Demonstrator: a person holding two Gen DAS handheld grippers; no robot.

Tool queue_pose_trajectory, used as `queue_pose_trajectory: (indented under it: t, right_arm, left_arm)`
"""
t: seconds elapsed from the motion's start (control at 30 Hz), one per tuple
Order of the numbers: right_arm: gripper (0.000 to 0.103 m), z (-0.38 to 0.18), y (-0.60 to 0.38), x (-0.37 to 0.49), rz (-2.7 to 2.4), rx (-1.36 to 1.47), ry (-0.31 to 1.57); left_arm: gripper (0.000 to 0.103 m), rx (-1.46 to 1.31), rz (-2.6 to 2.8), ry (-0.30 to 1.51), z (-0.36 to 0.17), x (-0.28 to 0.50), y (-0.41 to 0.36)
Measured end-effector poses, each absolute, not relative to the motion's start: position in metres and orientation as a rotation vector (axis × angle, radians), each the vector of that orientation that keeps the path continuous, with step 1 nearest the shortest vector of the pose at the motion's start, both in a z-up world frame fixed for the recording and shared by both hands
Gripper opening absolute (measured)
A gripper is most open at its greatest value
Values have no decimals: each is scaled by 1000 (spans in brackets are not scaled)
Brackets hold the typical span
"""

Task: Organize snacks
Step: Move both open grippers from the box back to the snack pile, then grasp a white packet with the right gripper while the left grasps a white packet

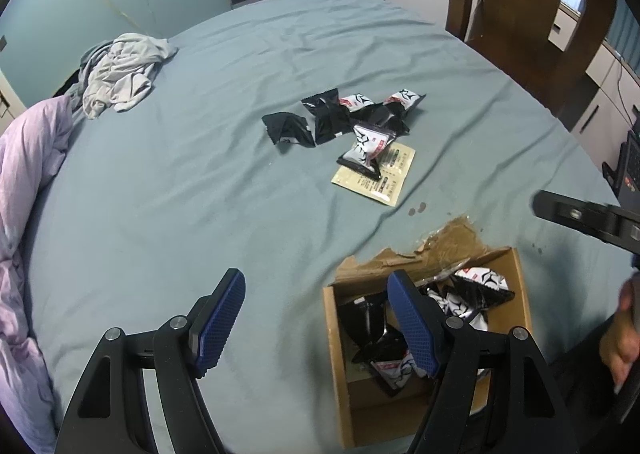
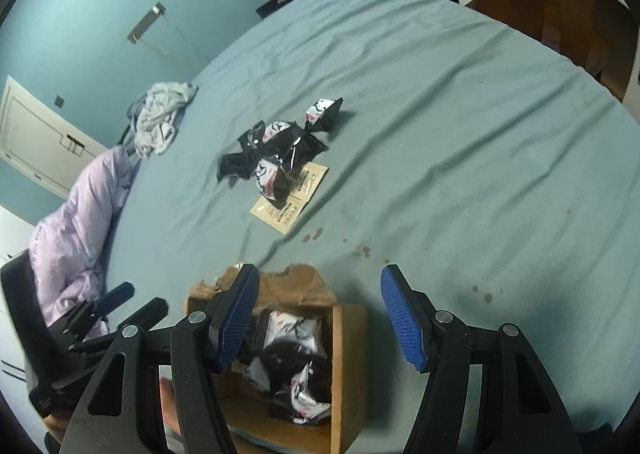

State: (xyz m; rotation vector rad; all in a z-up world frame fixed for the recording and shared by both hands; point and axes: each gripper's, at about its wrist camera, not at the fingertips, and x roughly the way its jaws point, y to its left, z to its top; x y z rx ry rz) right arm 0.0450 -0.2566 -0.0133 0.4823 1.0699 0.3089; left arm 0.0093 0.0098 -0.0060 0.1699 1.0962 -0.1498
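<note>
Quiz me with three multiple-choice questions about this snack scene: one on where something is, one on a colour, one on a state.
1. Where does the flat beige paper sachet lie?
A. Inside the box
B. On the cloth, partly under a black-and-white snack packet
C. On the chair

2. What colour is the wrinkled tablecloth?
A. Red
B. Teal
C. Yellow

3. How do the jaws of the left gripper and the right gripper stand?
A. Both open, empty
B. Both shut
C. Each holding a packet

Answers: B, a packet overlaps the sachet's top; B, teal throughout; A, wide gaps show between the blue pads, above the open brown cardboard box.
</note>
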Motion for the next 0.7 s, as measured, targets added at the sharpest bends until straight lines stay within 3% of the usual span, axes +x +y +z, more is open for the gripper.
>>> queue_pose_trajectory:
  t: [0.47, 0.7]
  right_arm:
    - [62, -45, -202, 152, 385, 272, 1162]
    - [62, -51, -202, 194, 322, 262, 1093]
  left_arm:
    - [75, 129, -172, 1133, -14, 29, 10]
    - [75, 127, -173, 1147, -22, 46, 14]
